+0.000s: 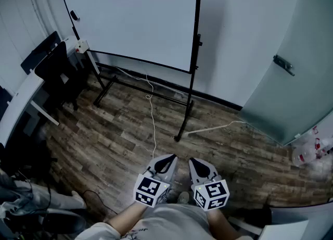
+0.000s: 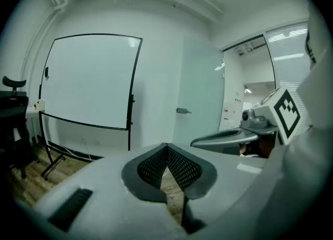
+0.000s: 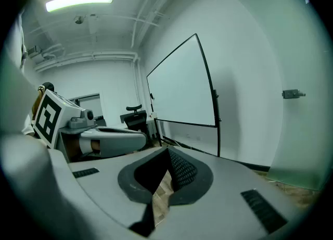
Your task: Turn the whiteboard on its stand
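1. While I stood back on the wood floor (image 1: 119,140), the whiteboard (image 1: 130,17) was the biggest thing ahead. It hung upright before the wall with its blank face toward me, well apart from both of my claws. Nothing of mine touched it, so I judged the turning not yet begun.
2. Its stand (image 1: 190,93) carried it on a dark post at the right edge, with a knob (image 1: 199,40) partway up and feet spread on the floor beneath. If that knob was locked, I reckoned that forcing the panel could tip the whole frame.
3. To the right of the board stood a frosted glass door (image 1: 291,77). A shove sideways, not round the pivot, might have slid the stand toward it.
4. On the left a black chair (image 1: 52,62) sat near the board's lower corner, where a swinging edge could catch it.
5. A white cable (image 1: 152,114) ran from under the stand across the floor toward me. It could trip my step or snag a foot of the frame.
6. My left claw (image 1: 166,162) and right claw (image 1: 200,166) hung side by side close to my body, each pressed together on nothing. Such closed tips could only push, and I judged they might slip off the smooth frame.
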Tool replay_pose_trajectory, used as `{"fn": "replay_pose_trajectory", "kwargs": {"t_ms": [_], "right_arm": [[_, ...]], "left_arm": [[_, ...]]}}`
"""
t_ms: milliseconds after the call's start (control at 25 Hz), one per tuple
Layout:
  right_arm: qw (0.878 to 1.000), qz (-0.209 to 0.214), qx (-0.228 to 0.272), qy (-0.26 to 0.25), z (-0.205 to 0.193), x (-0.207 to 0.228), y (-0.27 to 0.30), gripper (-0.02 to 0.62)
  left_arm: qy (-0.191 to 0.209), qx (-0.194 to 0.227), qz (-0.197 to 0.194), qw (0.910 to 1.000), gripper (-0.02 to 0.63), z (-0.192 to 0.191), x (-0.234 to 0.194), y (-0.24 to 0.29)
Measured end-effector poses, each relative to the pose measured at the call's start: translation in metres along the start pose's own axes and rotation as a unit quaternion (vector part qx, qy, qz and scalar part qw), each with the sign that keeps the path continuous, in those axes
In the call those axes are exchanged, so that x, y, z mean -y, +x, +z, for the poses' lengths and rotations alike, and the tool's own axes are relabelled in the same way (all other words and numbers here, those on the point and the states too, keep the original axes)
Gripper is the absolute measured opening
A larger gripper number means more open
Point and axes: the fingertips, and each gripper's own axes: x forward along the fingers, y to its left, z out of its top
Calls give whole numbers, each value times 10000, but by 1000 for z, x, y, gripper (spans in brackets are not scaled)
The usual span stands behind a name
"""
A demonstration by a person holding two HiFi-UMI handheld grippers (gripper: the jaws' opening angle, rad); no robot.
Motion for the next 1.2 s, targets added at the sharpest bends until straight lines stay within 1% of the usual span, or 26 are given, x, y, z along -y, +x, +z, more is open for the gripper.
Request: {"fn": "replay_pose_trajectory", "kwargs": {"t_ms": [440,560,680,880,1080,1200], "right_arm": [[10000,-40,-32,-41,4,-7,13,6],[9999,-47,46,146,9,-10,18,6],[9996,-113,135,222,13,-14,25,6],[9996,-201,122,136,15,-30,41,6],[9990,-335,168,239,3,-47,45,6],[9988,-372,142,280,-3,-50,47,6]], "left_arm": [[-64,6,-74,10000,11,2,-14,-2],[-47,27,-104,9999,11,5,-20,-5],[-39,52,-123,9999,11,6,-31,-10],[-13,83,-168,9998,11,7,-54,-20],[15,155,-201,9997,11,-1,-67,-35],[12,139,-256,9996,11,-6,-70,-34]]}}
